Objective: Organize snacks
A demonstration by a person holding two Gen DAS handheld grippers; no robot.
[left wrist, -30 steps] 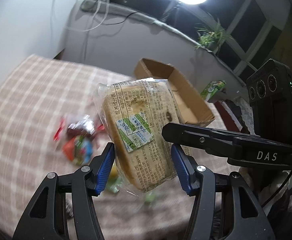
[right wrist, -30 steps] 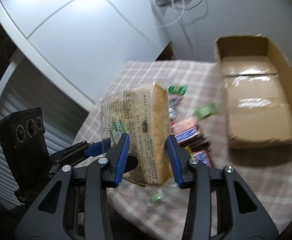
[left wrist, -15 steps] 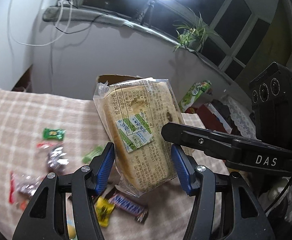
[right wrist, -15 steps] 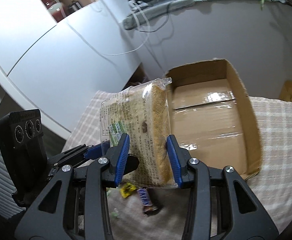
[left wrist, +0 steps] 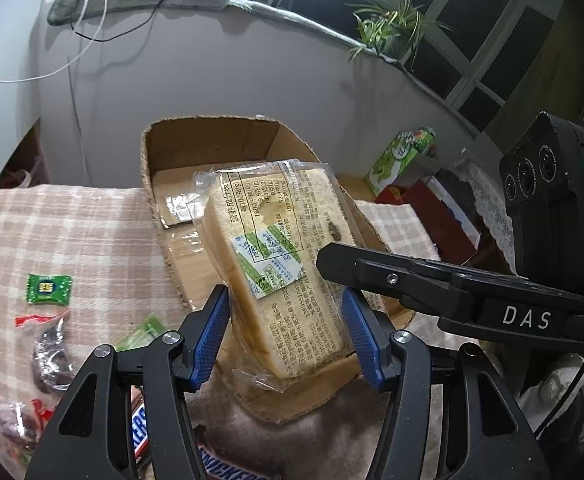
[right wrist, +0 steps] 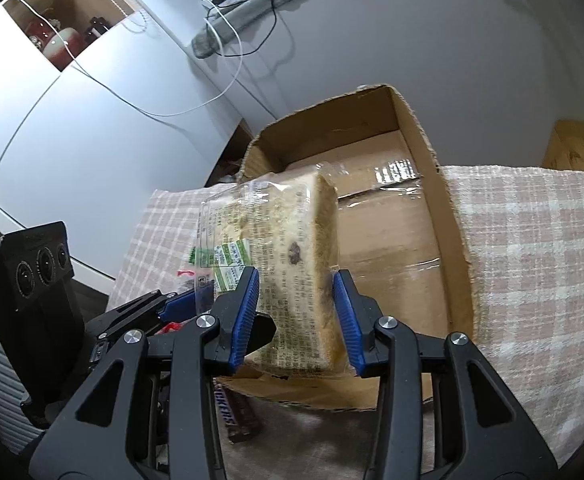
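A wrapped slab of bread [left wrist: 279, 264] in a clear printed bag is held in the air by both grippers. My left gripper [left wrist: 285, 336] is shut on its long sides. My right gripper [right wrist: 296, 316] is shut on it across the thin sides, and the bread also shows in the right wrist view [right wrist: 283, 264]. The bread hangs over the near end of an open cardboard box [left wrist: 179, 256] that stands on the checked cloth; the box shows in the right wrist view too [right wrist: 448, 240]. The box floor that shows is bare taped cardboard.
Loose snacks lie on the cloth left of the box: a green candy [left wrist: 47, 289], a dark wrapped sweet [left wrist: 51, 354], Snickers bars [left wrist: 231, 468] by the near edge. A green carton [left wrist: 404, 156] and a red box [left wrist: 440, 216] stand at the right. A wall is behind the box.
Both grippers have carried the bread from over the scattered snacks toward the box; it now hangs over the box's near end. The grip on it is unchanged.
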